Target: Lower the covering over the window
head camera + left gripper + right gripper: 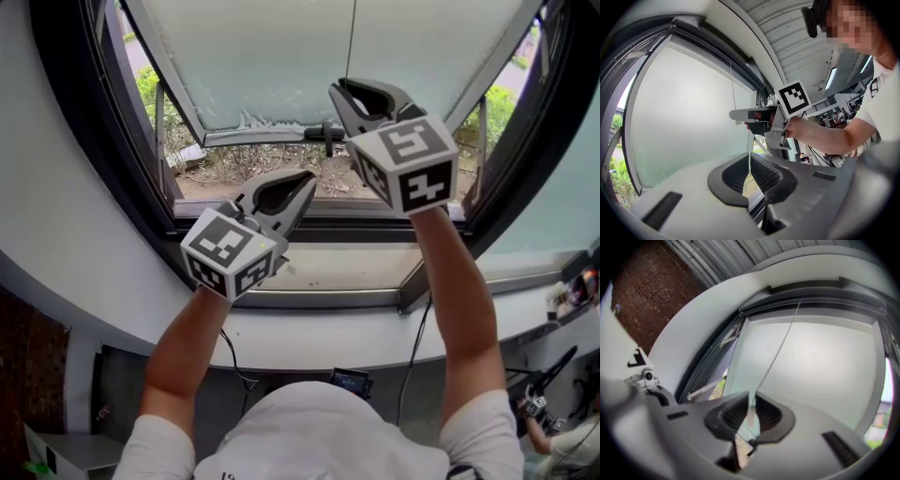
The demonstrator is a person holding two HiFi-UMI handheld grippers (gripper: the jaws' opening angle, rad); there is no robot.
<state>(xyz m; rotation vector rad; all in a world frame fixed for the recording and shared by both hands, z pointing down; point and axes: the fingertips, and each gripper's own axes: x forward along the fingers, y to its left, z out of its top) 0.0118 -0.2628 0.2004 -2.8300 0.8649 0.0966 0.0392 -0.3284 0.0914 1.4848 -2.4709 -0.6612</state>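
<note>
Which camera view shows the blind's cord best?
The right gripper view: the cord runs as a dark line across the pale blind, from its top down to the right gripper. The left gripper view shows it only as a faint thread. The head view shows just a short piece above that gripper.
</note>
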